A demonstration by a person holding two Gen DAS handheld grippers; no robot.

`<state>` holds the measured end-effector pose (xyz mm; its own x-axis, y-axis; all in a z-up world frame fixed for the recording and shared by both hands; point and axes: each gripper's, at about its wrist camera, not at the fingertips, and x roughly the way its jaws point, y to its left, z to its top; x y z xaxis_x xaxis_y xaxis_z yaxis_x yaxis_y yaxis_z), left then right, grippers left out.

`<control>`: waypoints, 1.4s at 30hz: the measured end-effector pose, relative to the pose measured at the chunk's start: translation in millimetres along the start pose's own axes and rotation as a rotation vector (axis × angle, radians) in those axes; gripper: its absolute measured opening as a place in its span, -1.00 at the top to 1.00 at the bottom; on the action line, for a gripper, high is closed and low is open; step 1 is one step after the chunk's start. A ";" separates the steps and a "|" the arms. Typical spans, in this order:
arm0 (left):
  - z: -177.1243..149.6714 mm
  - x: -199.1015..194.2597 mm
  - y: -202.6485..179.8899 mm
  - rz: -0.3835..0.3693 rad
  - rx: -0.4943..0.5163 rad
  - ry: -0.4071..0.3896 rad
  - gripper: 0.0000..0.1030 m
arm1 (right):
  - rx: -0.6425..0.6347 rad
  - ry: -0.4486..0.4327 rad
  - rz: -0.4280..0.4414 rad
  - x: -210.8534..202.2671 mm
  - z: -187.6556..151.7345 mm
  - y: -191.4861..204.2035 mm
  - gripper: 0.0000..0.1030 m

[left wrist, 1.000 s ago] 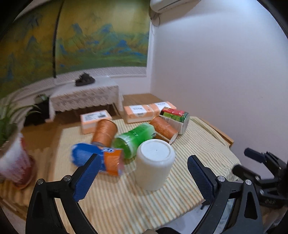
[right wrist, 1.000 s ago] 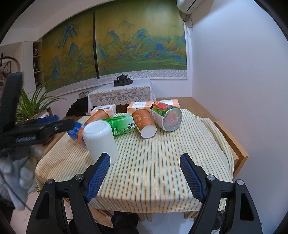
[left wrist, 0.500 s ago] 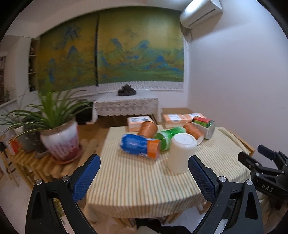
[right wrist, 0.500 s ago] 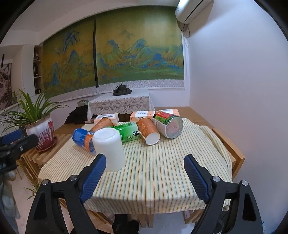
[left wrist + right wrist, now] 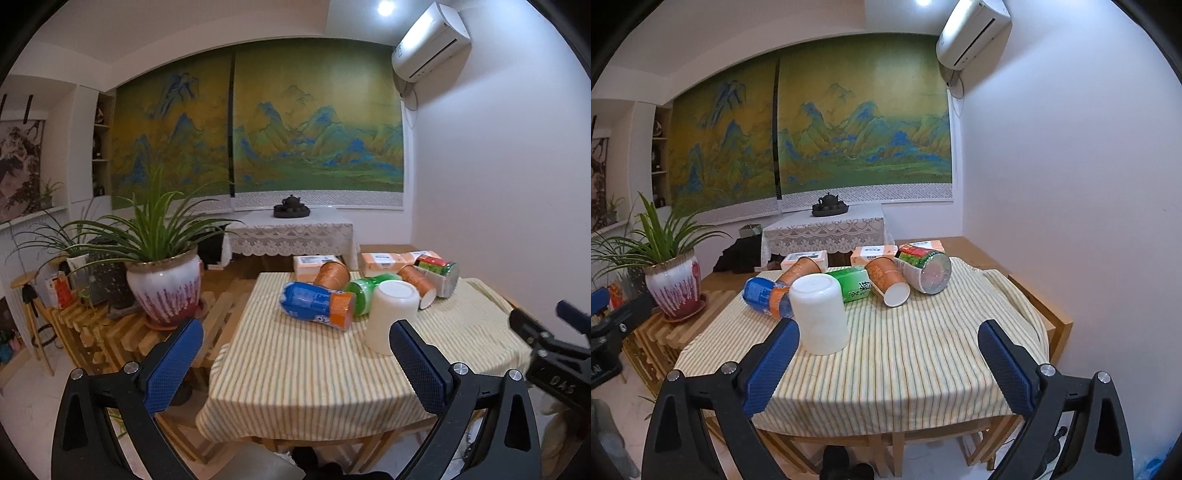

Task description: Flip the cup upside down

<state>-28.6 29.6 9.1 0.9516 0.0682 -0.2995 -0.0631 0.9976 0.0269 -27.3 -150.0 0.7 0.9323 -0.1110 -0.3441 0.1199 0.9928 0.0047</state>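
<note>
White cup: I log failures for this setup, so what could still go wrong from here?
1. The cup stands base-up right beside the blue can and green can; both lie on their sides and might roll into it.
2. It rests on a loose cloth; a snag from the left tool or right tool, both open, could tip it.

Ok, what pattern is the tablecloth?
Thin green and yellow stripes on the tablecloth, clearest in the right wrist view.

In your left wrist view the blue pad point(image 5: 419, 363) covers the lower right edge of the white cup point(image 5: 391, 314). The right gripper point(image 5: 554, 354) is cut off by the frame edge. The print on the orange boxes point(image 5: 805, 259) is too small to read.
</note>
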 end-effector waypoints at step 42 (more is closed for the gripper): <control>0.4 4.4 -0.4 0.000 -0.029 0.012 -0.99 | 0.005 -0.097 -0.007 -21.0 10.4 0.7 -0.87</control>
<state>-24.3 29.5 8.1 0.9479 0.0682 -0.3113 -0.0720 0.9974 -0.0006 -43.2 -147.4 17.7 0.9600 -0.1222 -0.2521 0.1281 0.9917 0.0070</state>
